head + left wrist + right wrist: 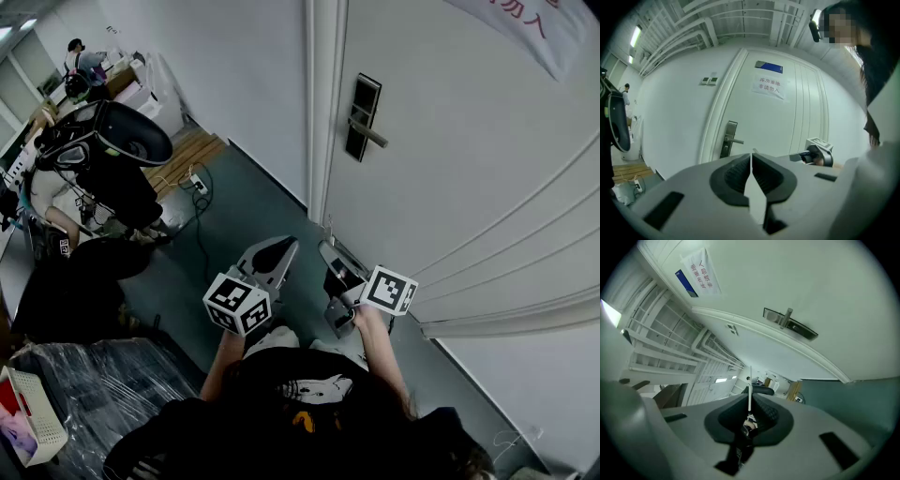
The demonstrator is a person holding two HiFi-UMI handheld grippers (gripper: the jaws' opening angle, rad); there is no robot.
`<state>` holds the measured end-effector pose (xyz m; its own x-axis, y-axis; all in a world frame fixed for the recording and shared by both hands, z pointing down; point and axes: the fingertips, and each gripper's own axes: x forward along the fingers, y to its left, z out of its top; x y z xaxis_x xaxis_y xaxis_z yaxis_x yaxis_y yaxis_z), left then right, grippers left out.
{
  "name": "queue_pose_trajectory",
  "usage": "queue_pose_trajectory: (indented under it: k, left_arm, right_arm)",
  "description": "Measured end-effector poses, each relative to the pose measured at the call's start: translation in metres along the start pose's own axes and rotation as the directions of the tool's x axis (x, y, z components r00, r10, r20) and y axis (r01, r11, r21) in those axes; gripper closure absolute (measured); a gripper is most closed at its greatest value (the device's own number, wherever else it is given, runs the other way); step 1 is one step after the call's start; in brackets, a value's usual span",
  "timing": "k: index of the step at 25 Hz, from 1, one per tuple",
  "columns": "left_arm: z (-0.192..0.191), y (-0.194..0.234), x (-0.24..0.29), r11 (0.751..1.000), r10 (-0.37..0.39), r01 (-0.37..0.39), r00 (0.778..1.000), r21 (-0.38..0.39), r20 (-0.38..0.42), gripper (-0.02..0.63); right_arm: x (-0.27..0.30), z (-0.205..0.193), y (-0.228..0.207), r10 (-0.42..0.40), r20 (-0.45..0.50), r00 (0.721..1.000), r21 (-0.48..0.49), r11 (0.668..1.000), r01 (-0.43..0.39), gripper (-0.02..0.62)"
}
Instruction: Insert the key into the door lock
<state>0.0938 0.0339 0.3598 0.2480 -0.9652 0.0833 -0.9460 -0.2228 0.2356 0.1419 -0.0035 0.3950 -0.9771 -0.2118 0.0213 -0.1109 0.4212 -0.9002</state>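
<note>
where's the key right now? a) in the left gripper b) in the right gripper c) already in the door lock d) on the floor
b: the right gripper has its jaws shut on the key, whose thin blade sticks out ahead, while the left gripper is shut on nothing.

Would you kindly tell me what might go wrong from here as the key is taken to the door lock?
1. The key is a thin blade pinched between the shut jaws of the right hand-held gripper; pressing it on the lock could twist it or make it slip.
2. The door lock stands well apart from that gripper and shows little detail here, so the aim may miss.
3. The lever handle sticks out and could be bumped.
</note>
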Motion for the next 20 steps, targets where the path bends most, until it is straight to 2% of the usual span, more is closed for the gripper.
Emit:
queue_pose_trajectory:
  k: [12,20]
  left_arm:
    - [0.001,0.014,-0.006,0.999,-0.051,0.051,0.998,0.013,-0.021,0.589]
    - [0.006,0.044,-0.014,0.997,-0.072,0.073,0.997,0.036,-0.035,0.589]
  right_arm:
    - [0.015,-0.004,0.002,-0.024,0.043,0.999,0.009,1.000,0.024,0.580]
    - [0.045,-0.011,0.003,-0.043,0.056,0.997,0.013,0.999,0.043,0.580]
